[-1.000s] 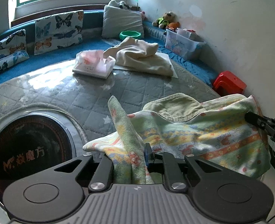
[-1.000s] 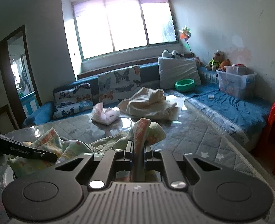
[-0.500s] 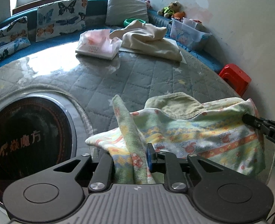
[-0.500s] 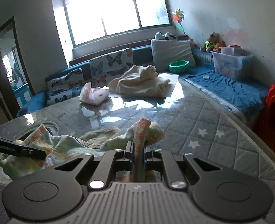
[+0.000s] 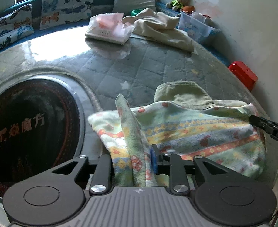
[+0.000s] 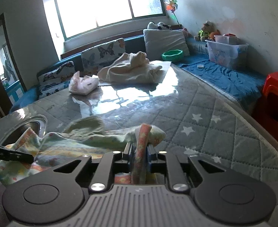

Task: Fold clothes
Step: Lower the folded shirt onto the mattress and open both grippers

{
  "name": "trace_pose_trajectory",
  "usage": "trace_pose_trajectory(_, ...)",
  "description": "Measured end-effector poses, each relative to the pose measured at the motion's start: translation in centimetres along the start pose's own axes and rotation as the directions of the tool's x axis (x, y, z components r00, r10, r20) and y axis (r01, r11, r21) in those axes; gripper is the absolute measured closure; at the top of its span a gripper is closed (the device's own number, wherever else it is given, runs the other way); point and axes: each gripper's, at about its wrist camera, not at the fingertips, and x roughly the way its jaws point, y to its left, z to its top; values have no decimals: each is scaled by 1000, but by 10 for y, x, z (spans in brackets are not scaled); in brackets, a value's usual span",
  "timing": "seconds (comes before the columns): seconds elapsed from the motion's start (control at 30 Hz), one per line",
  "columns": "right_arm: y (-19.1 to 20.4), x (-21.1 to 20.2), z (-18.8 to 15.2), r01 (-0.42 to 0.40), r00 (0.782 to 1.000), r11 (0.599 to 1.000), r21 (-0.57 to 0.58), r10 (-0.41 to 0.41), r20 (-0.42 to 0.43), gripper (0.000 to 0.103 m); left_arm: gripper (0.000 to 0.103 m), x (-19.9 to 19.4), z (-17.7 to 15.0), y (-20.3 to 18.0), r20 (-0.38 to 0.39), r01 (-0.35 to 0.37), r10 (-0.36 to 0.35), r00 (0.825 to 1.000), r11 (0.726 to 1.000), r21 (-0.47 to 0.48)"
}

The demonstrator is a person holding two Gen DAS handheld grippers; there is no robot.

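A small patterned garment with green, yellow and orange stripes lies near the front of the quilted table, its olive lining showing. My left gripper is shut on one bunched corner of it. My right gripper is shut on the opposite corner. The right gripper's finger shows at the right edge of the left wrist view. The left gripper's finger shows at the left of the right wrist view. The garment is stretched between them.
A round dark cooktop is set into the table at the left. A cream cloth pile and a pink tissue pack lie at the far side. A red stool stands to the right. Cushions line the blue bench.
Both grippers have moved down and forward, lowering the held garment toward the table. The grips have not changed.
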Motion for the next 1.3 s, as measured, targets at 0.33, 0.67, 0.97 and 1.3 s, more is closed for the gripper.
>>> trace_pose_trajectory(0.33, -5, 8, -4, 37, 999, 999, -3, -37, -20, 75, 53, -4, -4, 23, -2, -73, 73, 997, 996, -43)
trace_pose_trajectory(0.67, 19, 13, 7, -10, 1000, 998, -59, 10, -3, 48, 56, -23, 12, 8, 90, -112, 113, 990, 994, -13)
trace_pose_trajectory(0.97, 44, 34, 8, -68, 997, 991, -113, 63, -47, 40, 77, -2, 30, -25, 93, 31, -33, 995, 999, 22)
trace_pose_trajectory(1.3, 52, 45, 0, -75, 994, 987, -141, 64, -84, 29, 86, 33, 36, -23, 61, 42, -42, 997, 999, -4)
